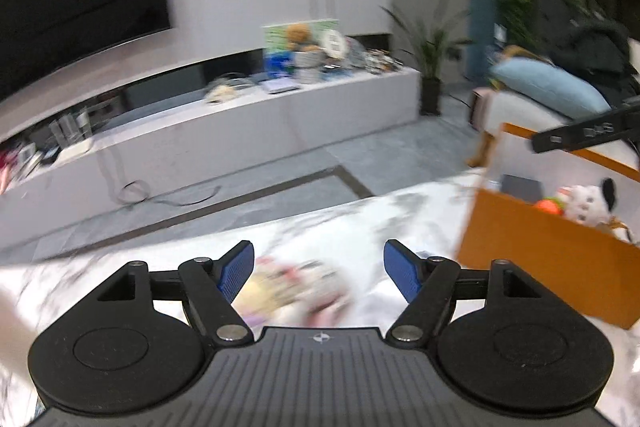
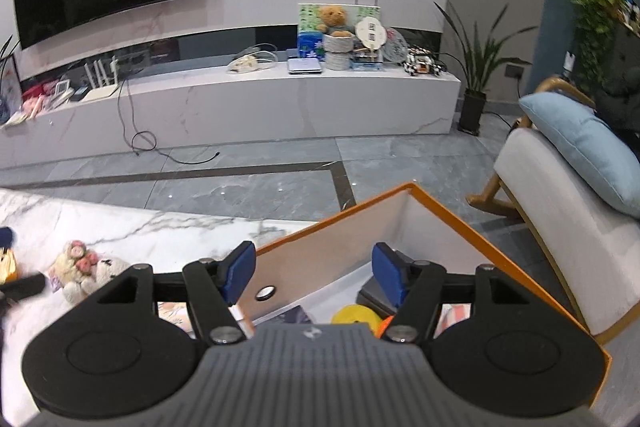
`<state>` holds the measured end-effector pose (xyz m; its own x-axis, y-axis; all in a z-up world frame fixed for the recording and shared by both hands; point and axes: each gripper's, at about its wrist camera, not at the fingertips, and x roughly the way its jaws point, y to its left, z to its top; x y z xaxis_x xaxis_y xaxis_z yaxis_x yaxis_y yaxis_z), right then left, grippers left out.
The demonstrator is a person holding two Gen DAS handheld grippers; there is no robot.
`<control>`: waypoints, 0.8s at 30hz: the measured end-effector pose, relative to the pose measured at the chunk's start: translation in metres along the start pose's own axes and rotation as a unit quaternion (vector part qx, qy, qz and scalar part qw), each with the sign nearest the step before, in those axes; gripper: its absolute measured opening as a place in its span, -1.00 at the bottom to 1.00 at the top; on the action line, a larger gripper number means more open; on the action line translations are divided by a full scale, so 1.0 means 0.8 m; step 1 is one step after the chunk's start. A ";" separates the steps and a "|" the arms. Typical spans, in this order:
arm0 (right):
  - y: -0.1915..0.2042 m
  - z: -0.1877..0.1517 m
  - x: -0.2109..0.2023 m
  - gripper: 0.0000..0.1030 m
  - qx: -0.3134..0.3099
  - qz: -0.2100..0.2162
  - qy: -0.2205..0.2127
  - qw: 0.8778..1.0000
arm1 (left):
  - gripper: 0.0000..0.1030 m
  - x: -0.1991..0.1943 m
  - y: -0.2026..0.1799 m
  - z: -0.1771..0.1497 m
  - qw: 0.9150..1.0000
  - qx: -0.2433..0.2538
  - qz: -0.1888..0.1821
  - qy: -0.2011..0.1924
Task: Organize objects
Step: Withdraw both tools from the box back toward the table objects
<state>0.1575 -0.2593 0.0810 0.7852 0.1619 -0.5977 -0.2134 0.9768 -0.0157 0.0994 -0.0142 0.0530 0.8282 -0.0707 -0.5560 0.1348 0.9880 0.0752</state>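
left gripper [image 1: 319, 267] fingers wide and empty over the blurred plush [image 1: 296, 285], low centre—settle first, straddle it. right gripper [image 2: 312, 269] likewise empty above the box [image 2: 448, 219].

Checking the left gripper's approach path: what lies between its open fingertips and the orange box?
In the left wrist view, only bare marble tabletop separates the left gripper from the orange box. The blurred plush toy lies below, between the fingers, untouched.

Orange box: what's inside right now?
In the orange box: a white plush toy, an orange item, a yellow item and a dark grey block. The right gripper hides the rest.
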 end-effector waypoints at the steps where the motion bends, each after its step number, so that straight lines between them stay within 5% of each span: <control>1: 0.007 0.000 0.001 0.30 -0.005 0.002 0.000 1.000 | 0.67 -0.003 0.018 -0.008 1.000 -0.013 0.004 -0.001; 7: 0.045 -0.003 0.006 0.31 -0.034 0.006 0.004 0.999 | 0.72 -0.020 0.098 -0.072 0.994 -0.108 -0.030 -0.009; 13: 0.077 -0.007 0.016 0.41 -0.067 0.000 0.012 0.998 | 0.72 -0.004 0.122 -0.126 0.990 -0.132 -0.055 -0.003; 16: 0.084 -0.006 0.020 0.41 -0.070 -0.002 0.015 0.997 | 0.72 0.004 0.120 -0.136 0.995 -0.090 -0.046 0.011; 21: 0.097 -0.007 0.020 0.41 -0.080 -0.004 0.019 0.997 | 0.72 -0.005 0.129 -0.121 0.997 -0.019 -0.019 -0.068; 24: 0.104 -0.011 0.021 0.41 -0.091 -0.005 0.021 0.996 | 0.72 -0.020 0.147 -0.095 0.993 -0.046 -0.019 -0.109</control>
<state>0.1480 -0.1768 0.0625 0.7637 0.1421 -0.6297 -0.3102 0.9363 -0.1649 0.0606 0.1132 0.0074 0.9228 -0.1258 -0.3641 0.1260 0.9918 -0.0233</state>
